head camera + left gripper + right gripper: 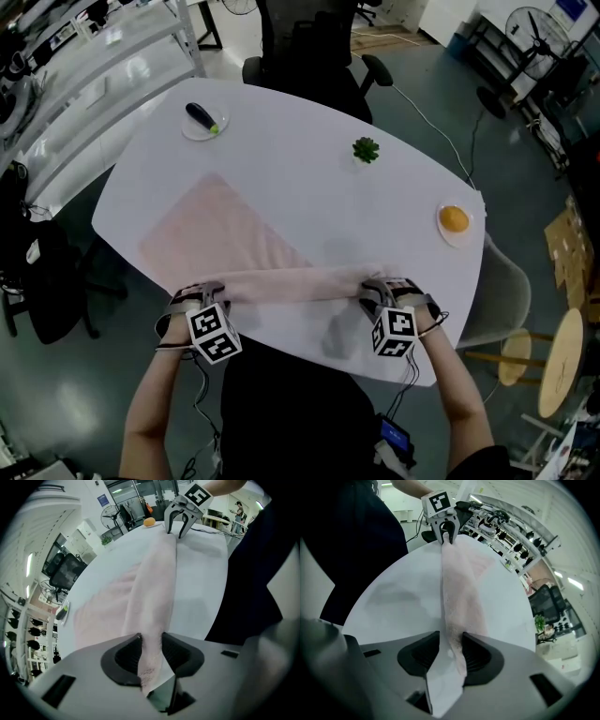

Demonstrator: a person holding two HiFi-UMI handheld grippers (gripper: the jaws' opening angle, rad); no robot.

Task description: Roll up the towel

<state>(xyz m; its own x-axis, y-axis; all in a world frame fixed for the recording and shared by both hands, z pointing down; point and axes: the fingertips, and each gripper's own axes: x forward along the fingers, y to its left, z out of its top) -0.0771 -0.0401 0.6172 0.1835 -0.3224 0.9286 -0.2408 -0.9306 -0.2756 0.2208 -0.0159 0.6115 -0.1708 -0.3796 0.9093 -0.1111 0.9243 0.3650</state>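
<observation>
A pale pink towel (225, 239) lies on the white table (309, 178), its near edge folded over into a long band (295, 284). My left gripper (201, 296) is shut on the band's left end, and the cloth (151, 658) runs between its pads. At the band's right end my right gripper (377, 292) is shut on the towel (452, 656) too. In the left gripper view the right gripper (179, 527) shows at the far end of the band; in the right gripper view the left gripper (446, 532) does.
A small plate with a dark eggplant (202, 117) sits at the far left of the table. A little green plant (366, 149) stands in the far middle. An orange on a plate (454, 219) is at the right edge. A black chair (314, 56) stands behind the table.
</observation>
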